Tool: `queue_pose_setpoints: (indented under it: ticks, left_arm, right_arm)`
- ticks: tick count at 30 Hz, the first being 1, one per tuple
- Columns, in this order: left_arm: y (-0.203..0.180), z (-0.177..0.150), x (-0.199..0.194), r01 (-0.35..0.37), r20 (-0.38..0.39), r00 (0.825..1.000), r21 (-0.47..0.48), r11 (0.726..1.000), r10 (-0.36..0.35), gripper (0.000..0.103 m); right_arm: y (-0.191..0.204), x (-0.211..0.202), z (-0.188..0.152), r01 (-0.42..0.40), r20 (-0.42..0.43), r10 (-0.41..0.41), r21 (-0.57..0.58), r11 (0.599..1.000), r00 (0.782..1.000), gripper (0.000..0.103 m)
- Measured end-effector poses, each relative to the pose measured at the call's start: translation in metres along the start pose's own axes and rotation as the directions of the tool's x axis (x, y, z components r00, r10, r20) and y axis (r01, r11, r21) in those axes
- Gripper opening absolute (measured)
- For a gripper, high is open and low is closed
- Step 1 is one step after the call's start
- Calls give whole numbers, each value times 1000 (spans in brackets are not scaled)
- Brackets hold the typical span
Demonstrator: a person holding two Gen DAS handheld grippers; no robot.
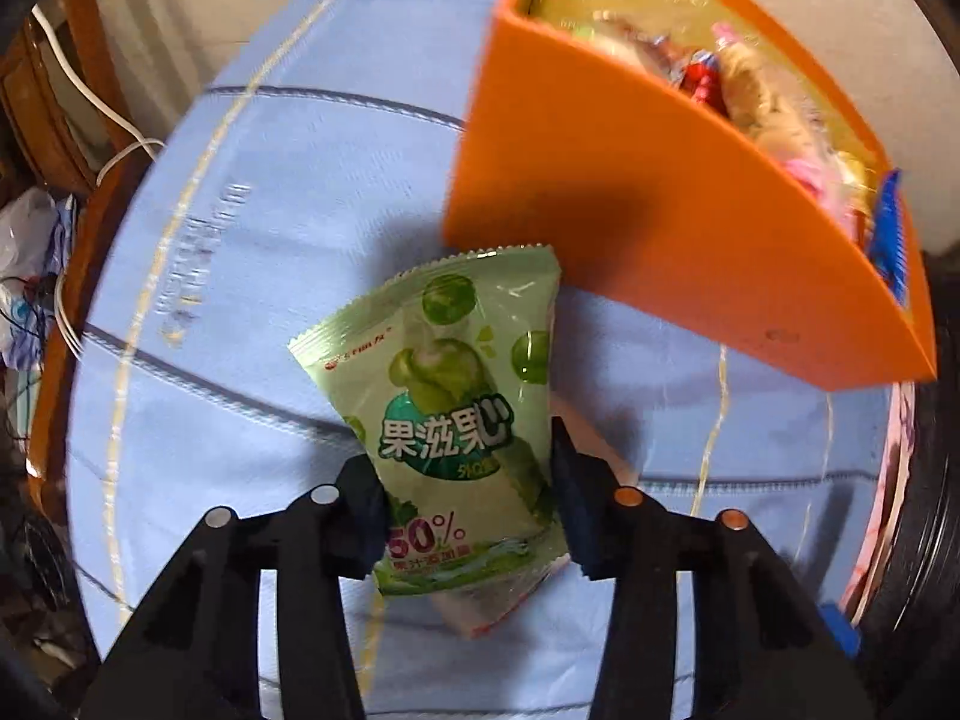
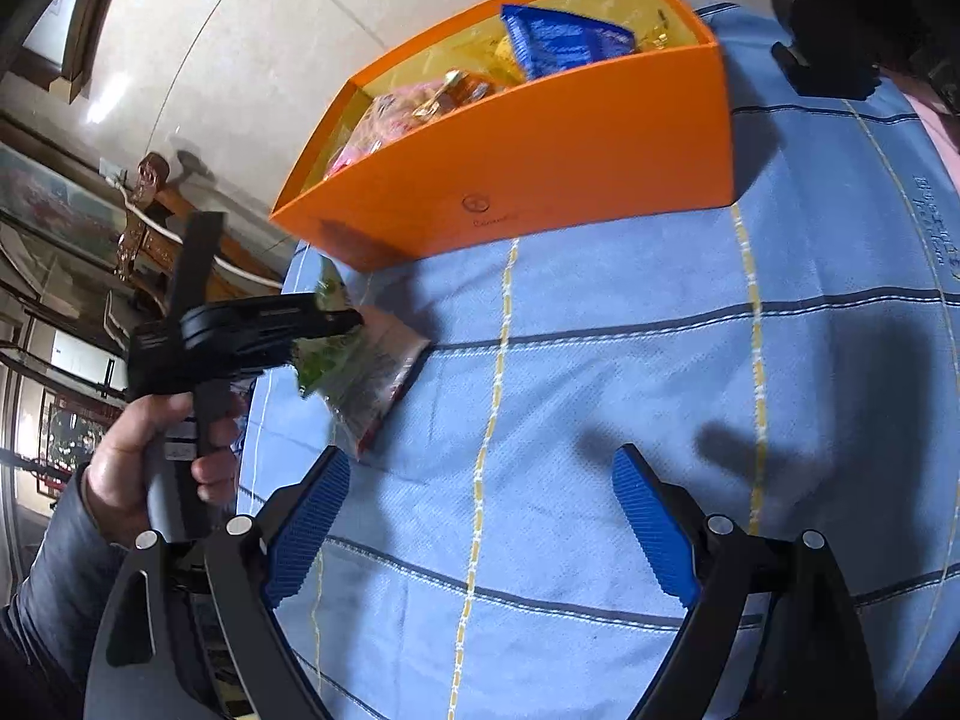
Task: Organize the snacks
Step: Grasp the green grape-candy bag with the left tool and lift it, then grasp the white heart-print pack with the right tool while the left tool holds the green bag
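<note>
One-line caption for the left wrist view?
Left gripper jaws closed on a green snack packet above the blue cloth, beside an orange box of snacks.

Left tongs (image 1: 468, 516) point steeply down, jaws narrowed; right tongs (image 2: 480, 516) hover spread wide.

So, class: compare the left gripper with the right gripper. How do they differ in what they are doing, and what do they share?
The left gripper is closed on the green snack packet; the right gripper holds nothing. The left gripper's jaws stand narrow around the packet; the right gripper's blue pads stand wide apart over bare blue tablecloth. Both have black frames and point down near the orange box.
</note>
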State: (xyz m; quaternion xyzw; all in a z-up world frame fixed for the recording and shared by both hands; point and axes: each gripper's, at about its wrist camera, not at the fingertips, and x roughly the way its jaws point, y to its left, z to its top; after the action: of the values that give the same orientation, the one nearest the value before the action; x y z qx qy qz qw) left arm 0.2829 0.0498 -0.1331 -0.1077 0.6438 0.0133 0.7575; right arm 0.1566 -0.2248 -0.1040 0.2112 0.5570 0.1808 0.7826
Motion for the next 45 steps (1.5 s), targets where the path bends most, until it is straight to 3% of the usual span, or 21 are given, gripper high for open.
queue_pose_setpoints:
  ticks: [3,7,13,16,21,23,26,29,30,32,33,35,38,45]
  left_arm:
    - [20,-16,-19,39,15,999,-36,999,-38,44]
    - [50,-48,-44,0,66,998,-49,999,3,44]
    - [94,-77,-53,-82,46,995,-57,995,84,44]
    - [102,-85,-58,-141,70,987,-37,989,143,45]
    - [119,-90,-65,-130,84,987,-46,990,134,46]
    - [119,-92,-66,-123,85,988,-51,991,127,46]
    - [114,-91,-64,-108,79,991,-48,993,112,46]
    - [107,-93,-63,-111,82,990,-28,993,113,46]
    - [106,-93,-62,-102,79,991,-31,994,105,46]
    - [106,-93,-62,-88,76,993,-39,995,90,46]
    - [104,-93,-62,-88,76,993,-33,996,91,46]
    - [102,-93,-63,-87,77,993,-26,996,89,46]
    - [90,-94,-66,-84,86,993,1,996,84,46]
    - [53,-104,-71,-69,80,995,83,994,62,47]
  right_arm:
    - [14,12,-3,-6,-31,5,-28,1000,1000,90]
    - [52,44,-1,3,-83,-14,-126,992,996,90]
    - [109,96,21,38,-107,-67,-255,966,992,90]
    - [138,117,25,96,-94,-140,-369,925,986,90]
    - [169,150,24,168,-84,-256,-556,814,963,90]
    - [173,165,21,206,-87,-318,-599,774,944,90]
    - [171,184,16,202,-114,-351,-638,743,929,88]
    - [164,184,14,223,-74,-350,-645,731,934,67]
    - [159,181,15,230,-60,-343,-632,740,938,64]
    - [148,169,22,189,-87,-285,-562,805,955,37]
    - [144,162,25,172,-99,-265,-537,826,959,29]
    - [132,140,30,144,-95,-212,-471,870,973,25]
    - [116,109,25,148,-55,-188,-415,898,981,24]
    - [80,45,4,168,11,-174,-318,933,985,24]
